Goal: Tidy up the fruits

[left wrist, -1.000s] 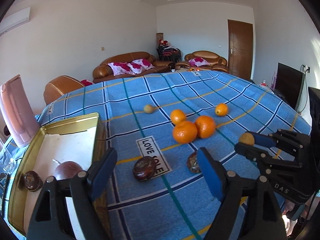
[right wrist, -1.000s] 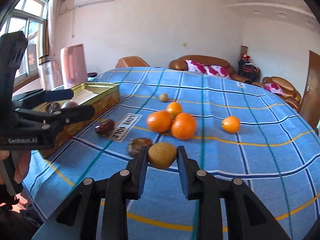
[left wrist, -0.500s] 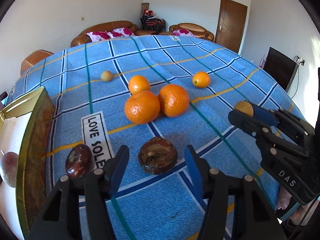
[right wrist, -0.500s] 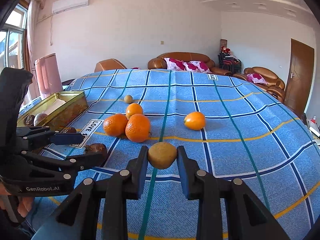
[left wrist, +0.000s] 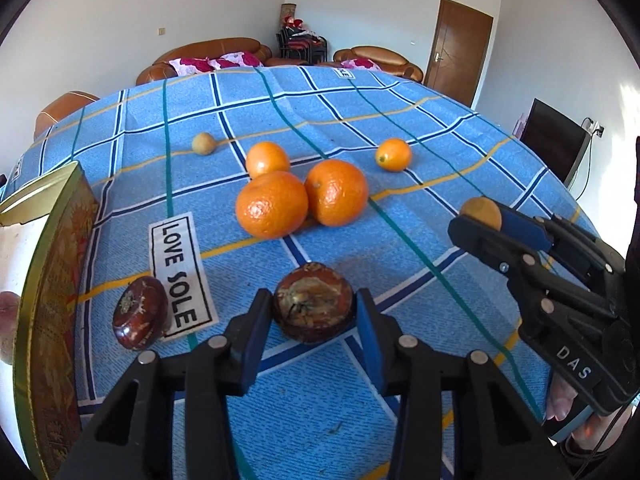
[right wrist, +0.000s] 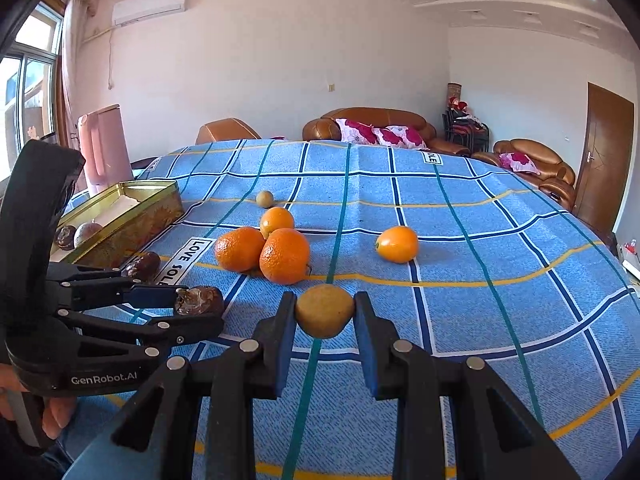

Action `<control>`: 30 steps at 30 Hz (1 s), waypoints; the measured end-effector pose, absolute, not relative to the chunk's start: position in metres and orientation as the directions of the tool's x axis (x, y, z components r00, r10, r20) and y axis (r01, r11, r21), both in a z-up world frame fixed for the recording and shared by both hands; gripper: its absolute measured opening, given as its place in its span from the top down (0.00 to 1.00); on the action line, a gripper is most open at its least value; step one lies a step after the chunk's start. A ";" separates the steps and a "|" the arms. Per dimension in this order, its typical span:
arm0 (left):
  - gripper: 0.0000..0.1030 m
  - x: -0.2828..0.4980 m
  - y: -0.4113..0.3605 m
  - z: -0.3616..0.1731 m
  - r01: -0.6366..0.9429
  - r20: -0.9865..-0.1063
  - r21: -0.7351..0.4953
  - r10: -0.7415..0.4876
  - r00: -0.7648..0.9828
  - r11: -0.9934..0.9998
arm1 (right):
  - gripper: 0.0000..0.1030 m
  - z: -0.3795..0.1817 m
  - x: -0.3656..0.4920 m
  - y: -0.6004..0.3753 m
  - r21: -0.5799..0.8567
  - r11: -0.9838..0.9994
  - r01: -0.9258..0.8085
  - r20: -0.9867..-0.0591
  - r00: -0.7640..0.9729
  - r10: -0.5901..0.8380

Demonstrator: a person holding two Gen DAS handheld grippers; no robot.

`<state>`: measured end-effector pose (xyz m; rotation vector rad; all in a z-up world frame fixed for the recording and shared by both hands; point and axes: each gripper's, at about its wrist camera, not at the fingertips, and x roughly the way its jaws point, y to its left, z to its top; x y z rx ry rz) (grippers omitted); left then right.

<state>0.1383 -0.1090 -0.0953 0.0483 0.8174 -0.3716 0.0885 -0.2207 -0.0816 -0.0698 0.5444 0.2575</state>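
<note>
Fruits: 8 lie or are held on a blue checked cloth (left wrist: 400, 92); 2 more show in a gold tin (right wrist: 132, 216).
Oranges: 3 touch in a cluster at frame centre of the left view, 2 big ones (left wrist: 272, 205) (left wrist: 337, 192) in front, 1 smaller (left wrist: 267, 159) behind.
Small orange: (left wrist: 393, 154) sits alone, right of the cluster, well apart from it.
Far tan fruit: (left wrist: 204, 143) rests up-left of the cluster, near a yellow stripe.
Dark fruit: (left wrist: 313, 305) is brown and wrinkled, at lower centre of the left view, sitting on the cloth.
Left gripper: (left wrist: 314, 316) has just been closing; its blue pads flank the dark fruit and appear to touch both sides. In the right view it shows at lower left (right wrist: 192, 304), a hand around its handle.
Second dark fruit: (left wrist: 140, 318) lies lower left, its edge touching a "LOVE SOLE" label (left wrist: 178, 268), beside the tin wall.
Right gripper: (right wrist: 325, 316) is clenched on a tan fruit (right wrist: 325, 311), held above the cloth at lower centre of its own view; in the left view it enters from the right edge (left wrist: 480, 220).
Tin: at left edge of both views, open, with 1 dark fruit (right wrist: 65, 237) and 1 reddish fruit (right wrist: 87, 233) inside at its near end.
Background: brown sofas (right wrist: 368, 126), a wooden door (right wrist: 608, 156), a pink appliance (right wrist: 105, 148) behind the tin.
</note>
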 end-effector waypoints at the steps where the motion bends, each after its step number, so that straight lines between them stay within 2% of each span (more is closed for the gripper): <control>1: 0.57 0.137 -0.107 -0.094 0.340 -0.713 -0.108 -0.311 0.629 0.934 | 0.70 -0.081 0.087 -0.221 0.004 0.963 -0.268 -0.514 0.826 0.232; 10: 0.57 0.125 -0.097 -0.082 0.322 -0.634 -0.119 -0.322 0.703 0.939 | 0.70 -0.078 0.080 -0.221 0.006 0.953 -0.304 -0.476 0.837 0.270; 30: 0.57 0.105 -0.090 -0.069 0.309 -0.523 -0.106 -0.317 0.791 0.945 | 0.70 -0.073 0.062 -0.223 -0.013 0.944 -0.331 -0.382 0.874 0.301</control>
